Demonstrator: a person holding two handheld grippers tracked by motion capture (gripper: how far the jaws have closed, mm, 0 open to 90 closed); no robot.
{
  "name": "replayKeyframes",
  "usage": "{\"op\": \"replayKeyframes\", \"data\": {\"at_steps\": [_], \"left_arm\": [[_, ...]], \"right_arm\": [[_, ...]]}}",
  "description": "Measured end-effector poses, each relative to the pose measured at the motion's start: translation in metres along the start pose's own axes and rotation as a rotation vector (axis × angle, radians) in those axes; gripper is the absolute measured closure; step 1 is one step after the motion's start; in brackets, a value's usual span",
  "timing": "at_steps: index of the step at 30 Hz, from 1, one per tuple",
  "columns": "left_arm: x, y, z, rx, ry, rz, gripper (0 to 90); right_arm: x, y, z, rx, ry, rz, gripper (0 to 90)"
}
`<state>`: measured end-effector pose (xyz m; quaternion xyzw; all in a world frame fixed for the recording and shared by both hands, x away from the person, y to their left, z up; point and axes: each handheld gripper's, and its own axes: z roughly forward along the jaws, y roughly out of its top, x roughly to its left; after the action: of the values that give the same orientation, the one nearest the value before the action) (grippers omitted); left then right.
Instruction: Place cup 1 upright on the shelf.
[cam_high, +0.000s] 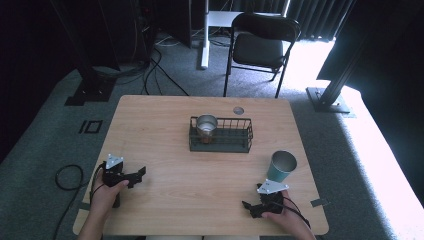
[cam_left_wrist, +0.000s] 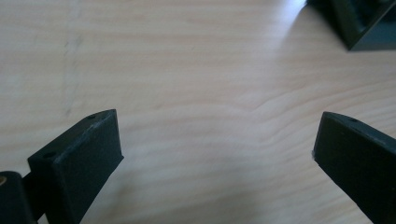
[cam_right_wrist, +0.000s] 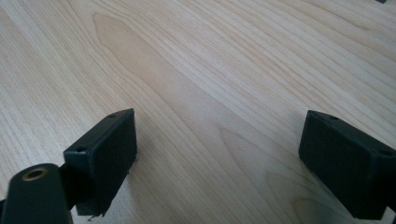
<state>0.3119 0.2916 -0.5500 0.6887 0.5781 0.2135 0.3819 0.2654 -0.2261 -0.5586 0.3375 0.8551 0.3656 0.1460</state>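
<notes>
both the left claw (cam_high: 141, 173) and right claw (cam_high: 248, 206) rest spread apart on the table (cam_high: 165, 125), near the teal cup (cam_high: 280, 166).

Wooden table (cam_high: 165, 145) — wire basket (cam_high: 221, 135), teal cup (cam_high: 281, 167), perhaps metal

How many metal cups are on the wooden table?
2. A shiny silver metal cup stands inside the black wire basket, at its left end; a teal metal cup stands on the table beside the right gripper.

Teal cup (cam_high: 281, 167) just beside right gripper (cam_high: 251, 206) on table (cam_high: 200, 170)
</notes>
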Motion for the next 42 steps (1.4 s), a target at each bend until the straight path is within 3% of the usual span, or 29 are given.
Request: {"op": "replayKeyframes", "data": {"at_steps": [6, 9, 13, 17, 19, 23, 42], "left_arm": [[0.008, -0.008, -0.005, 0.031, 0.054, -0.044, 1.9], [0.01, -0.01, -0.008, 0.048, 0.092, -0.032, 1.9], [0.012, -0.012, -0.01, 0.08, 0.113, -0.04, 1.9], [0.013, -0.013, -0.011, 0.081, 0.128, -0.045, 1.9], [0.012, -0.013, -0.011, 0.088, 0.134, -0.03, 1.9], [0.004, -0.012, -0.007, 0.129, 0.181, 0.041, 1.9], [0.003, -0.012, -0.006, 0.128, 0.169, 0.051, 1.8]], "right_arm": [[0.0, 0.0, 0.0, 0.0, 0.0, 0.0, 10.9], [0.0, 0.0, 0.0, 0.0, 0.0, 0.0, 11.0], [0.0, 0.0, 0.0, 0.0, 0.0, 0.0, 11.0], [0.0, 0.0, 0.0, 0.0, 0.0, 0.001, 10.9], [0.0, 0.0, 0.0, 0.0, 0.0, 0.001, 11.0], [0.0, 0.0, 0.0, 0.0, 0.0, 0.0, 10.9], [0.005, 0.001, 0.001, -0.001, -0.027, 0.036, 10.9]]}}
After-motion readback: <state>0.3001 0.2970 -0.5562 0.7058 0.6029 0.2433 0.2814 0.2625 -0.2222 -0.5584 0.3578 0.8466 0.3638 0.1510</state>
